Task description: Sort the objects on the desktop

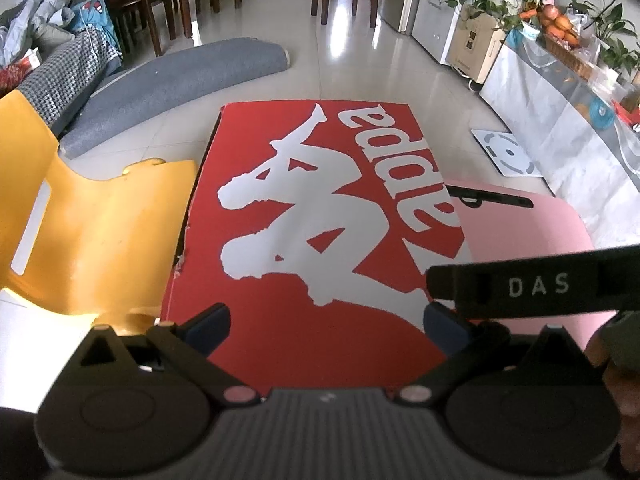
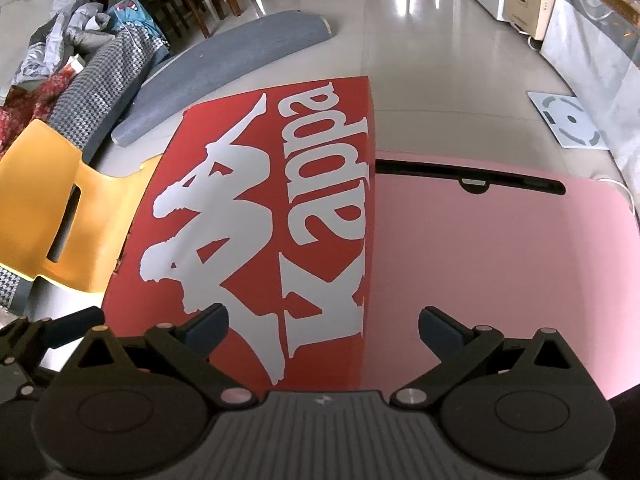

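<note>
Both empty, jaws spread: left gripper (image 1: 326,326) directly above the red box lid (image 1: 320,216), right gripper (image 2: 324,326) straddling its right edge over the pink desk (image 2: 500,260). Lid's long axis running straight ahead, away from both; left nearer its middle.

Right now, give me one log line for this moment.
left gripper: open, empty | right gripper: open, empty | red box: closed, on pink desk | sorting: not begun

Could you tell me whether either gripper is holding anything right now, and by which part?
Nothing is held: the left gripper and right gripper both hover open above the red box.
</note>
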Motion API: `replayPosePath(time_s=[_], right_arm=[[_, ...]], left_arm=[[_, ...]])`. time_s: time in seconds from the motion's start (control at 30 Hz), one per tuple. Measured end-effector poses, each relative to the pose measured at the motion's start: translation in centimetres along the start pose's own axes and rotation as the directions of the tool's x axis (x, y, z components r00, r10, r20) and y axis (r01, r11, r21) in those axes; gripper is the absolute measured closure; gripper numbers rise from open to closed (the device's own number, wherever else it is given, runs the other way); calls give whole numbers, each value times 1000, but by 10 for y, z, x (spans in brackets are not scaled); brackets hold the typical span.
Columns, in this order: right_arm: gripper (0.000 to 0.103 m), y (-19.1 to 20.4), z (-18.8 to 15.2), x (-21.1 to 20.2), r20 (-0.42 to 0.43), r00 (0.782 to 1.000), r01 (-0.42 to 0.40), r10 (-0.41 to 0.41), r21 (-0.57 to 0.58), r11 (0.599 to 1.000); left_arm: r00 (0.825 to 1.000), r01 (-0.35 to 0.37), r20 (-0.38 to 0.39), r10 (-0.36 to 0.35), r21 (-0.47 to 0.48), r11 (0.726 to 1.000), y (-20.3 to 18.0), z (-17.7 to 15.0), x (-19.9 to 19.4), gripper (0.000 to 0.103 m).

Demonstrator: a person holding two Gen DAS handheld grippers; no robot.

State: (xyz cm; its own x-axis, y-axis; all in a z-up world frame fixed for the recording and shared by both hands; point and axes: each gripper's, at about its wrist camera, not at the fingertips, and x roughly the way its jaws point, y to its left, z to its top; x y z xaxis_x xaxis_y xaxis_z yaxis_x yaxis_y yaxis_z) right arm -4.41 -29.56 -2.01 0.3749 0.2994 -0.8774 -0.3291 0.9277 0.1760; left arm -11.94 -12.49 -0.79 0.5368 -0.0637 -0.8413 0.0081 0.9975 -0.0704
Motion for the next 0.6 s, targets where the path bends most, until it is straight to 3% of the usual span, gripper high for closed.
replayPosePath(time_s=[0.6], right_arm=[[1, 12, -1, -6, 6, 1000, 1, -1, -23, 1000]], left_arm=[[1000, -2, 21, 2, -4, 1000, 3, -4, -9, 0]])
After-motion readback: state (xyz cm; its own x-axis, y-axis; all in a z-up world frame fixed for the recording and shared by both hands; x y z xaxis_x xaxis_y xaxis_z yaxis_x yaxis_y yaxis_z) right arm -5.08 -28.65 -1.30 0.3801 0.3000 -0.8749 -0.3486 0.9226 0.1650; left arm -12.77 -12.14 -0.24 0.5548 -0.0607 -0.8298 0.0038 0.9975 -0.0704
